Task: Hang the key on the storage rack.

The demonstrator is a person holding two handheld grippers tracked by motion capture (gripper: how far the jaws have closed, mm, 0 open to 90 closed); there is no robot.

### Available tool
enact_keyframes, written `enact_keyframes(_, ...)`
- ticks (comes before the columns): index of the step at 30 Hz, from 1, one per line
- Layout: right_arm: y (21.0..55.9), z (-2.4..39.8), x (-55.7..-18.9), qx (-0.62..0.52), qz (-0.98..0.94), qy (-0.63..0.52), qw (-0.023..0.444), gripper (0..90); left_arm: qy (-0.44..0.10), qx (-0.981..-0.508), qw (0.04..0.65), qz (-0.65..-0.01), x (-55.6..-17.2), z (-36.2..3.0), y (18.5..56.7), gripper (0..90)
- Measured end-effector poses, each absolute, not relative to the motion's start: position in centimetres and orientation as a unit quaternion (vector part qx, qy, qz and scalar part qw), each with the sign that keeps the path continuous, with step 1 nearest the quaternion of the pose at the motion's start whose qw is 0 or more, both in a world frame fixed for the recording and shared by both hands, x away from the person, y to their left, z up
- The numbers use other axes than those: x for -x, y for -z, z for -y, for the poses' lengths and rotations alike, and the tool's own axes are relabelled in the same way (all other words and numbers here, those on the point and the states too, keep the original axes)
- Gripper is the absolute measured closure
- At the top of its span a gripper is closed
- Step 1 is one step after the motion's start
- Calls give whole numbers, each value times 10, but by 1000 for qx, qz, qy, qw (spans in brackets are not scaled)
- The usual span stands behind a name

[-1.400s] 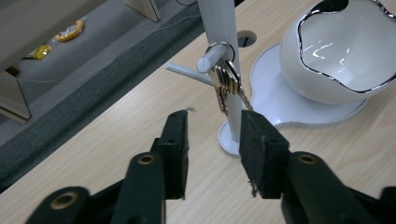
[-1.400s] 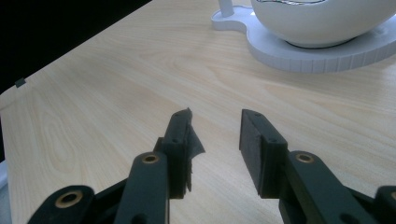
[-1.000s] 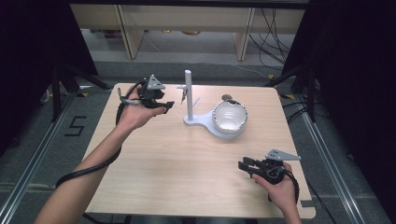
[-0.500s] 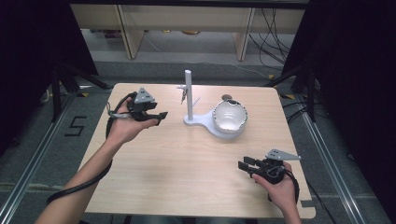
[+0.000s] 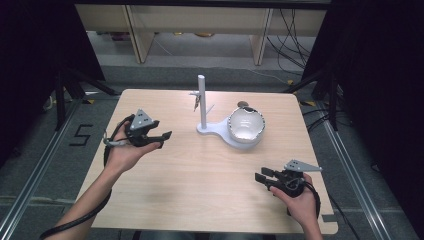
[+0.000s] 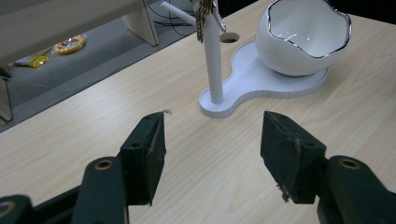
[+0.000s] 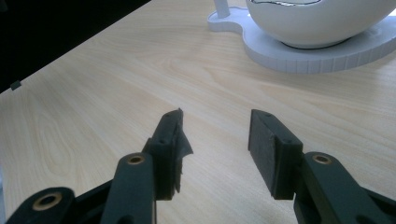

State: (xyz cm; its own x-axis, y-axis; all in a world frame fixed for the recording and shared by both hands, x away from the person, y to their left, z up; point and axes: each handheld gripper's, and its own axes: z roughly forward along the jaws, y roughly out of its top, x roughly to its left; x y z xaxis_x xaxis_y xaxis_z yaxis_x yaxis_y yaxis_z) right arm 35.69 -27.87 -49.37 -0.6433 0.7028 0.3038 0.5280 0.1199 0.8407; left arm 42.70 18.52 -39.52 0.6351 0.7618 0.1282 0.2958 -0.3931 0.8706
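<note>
The left gripper (image 6: 212, 156) and right gripper (image 7: 215, 149) are both held wide open, nothing gripped, above the table (image 5: 200, 170).

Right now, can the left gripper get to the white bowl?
Probably yes. The left gripper has open, empty jaws, and bare table lies between it and the bowl; only the stand's post is near that path.
</note>
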Motion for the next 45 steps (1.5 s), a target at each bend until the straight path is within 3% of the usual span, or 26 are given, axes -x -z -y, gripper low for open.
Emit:
enact_keyframes(5,492,277,-354,-430,-736,-518,65,551,-266,-778,454,-342,-416,-197,411,402)
enact_keyframes(9,493,278,-354,-432,-734,-519,67,546,-268,-766,466,-353,-404,-207,425,399)
enact_keyframes(11,494,280,-357,-417,-742,-518,91,543,-270,-761,470,-357,-399,-213,433,394)
enact_keyframes(13,494,278,-355,-431,-735,-519,74,540,-269,-758,473,-360,-393,-217,441,390)
enact_keyframes(14,495,280,-358,-419,-741,-516,95,539,-271,-756,473,-362,-391,-219,444,390)
enact_keyframes(16,494,277,-355,-432,-734,-519,71,537,-273,-750,478,-366,-386,-225,455,389)
enact_keyframes(21,495,279,-357,-417,-740,-520,91,536,-267,-739,481,-389,-377,-236,480,389)
enact_keyframes(26,493,279,-354,-437,-737,-509,79,536,-264,-720,499,-403,-369,-244,506,389)
enact_keyframes(39,498,282,-353,-442,-730,-514,80,534,-292,-689,519,-412,-357,-247,524,378)
enact_keyframes(40,499,285,-355,-422,-735,-521,99,534,-295,-689,518,-413,-356,-247,523,378)
enact_keyframes(42,499,284,-353,-438,-729,-520,80,534,-301,-685,517,-416,-355,-246,524,376)
enact_keyframes(45,500,286,-353,-429,-733,-519,98,534,-304,-683,514,-420,-354,-246,524,368)
